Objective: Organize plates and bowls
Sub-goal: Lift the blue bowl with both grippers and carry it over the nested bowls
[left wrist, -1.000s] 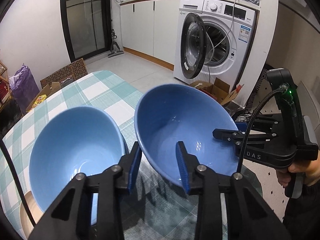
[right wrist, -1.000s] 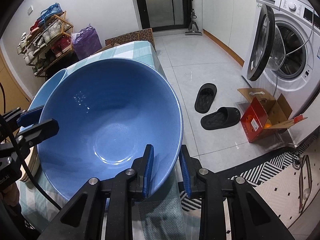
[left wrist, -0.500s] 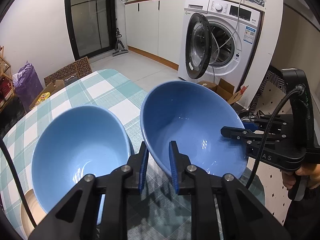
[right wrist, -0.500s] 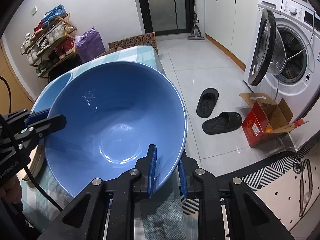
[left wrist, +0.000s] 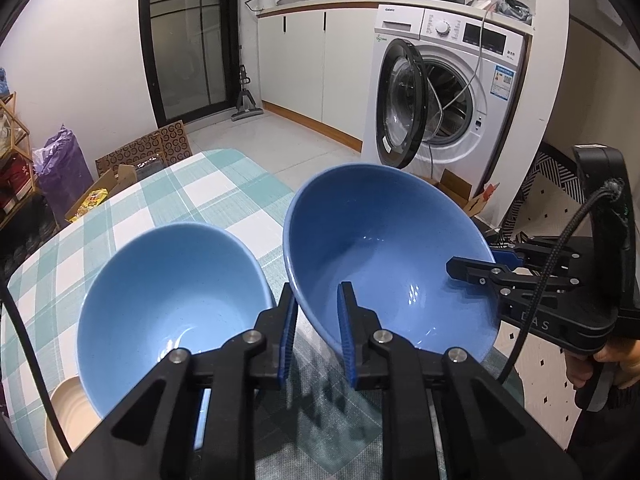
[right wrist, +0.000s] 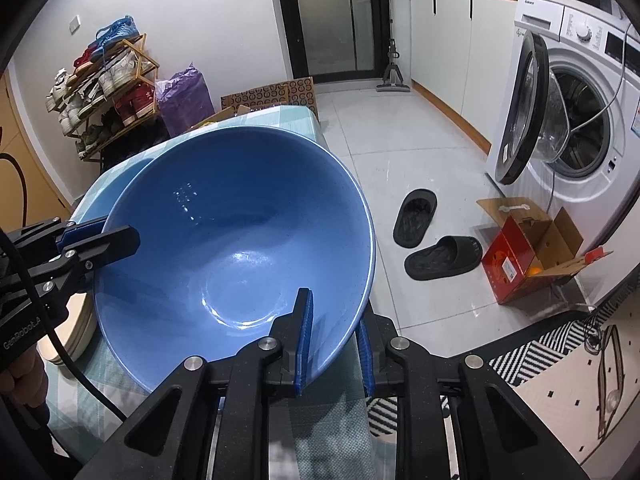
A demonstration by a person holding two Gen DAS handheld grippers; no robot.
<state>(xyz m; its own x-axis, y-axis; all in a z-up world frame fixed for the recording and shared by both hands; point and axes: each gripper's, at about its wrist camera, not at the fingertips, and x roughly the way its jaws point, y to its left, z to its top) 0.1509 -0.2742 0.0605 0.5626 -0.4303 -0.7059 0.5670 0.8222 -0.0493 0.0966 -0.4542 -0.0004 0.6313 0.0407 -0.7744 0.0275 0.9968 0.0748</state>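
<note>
Two blue bowls are in play above the checked worktop [left wrist: 208, 196]: the darker bowl [left wrist: 384, 248] hangs tilted over the worktop's near edge, pinched at opposite sides of its rim, probably so it can be carried level into the lighter bowl [left wrist: 168, 292] resting beside it on cream plates [left wrist: 66, 420] at the near left corner. Left gripper [left wrist: 316, 336] has its jaws narrowly apart and clamped on the near rim. Right gripper [right wrist: 332, 344] likewise has its jaws closed on the opposite rim, wall between the pads.
</note>
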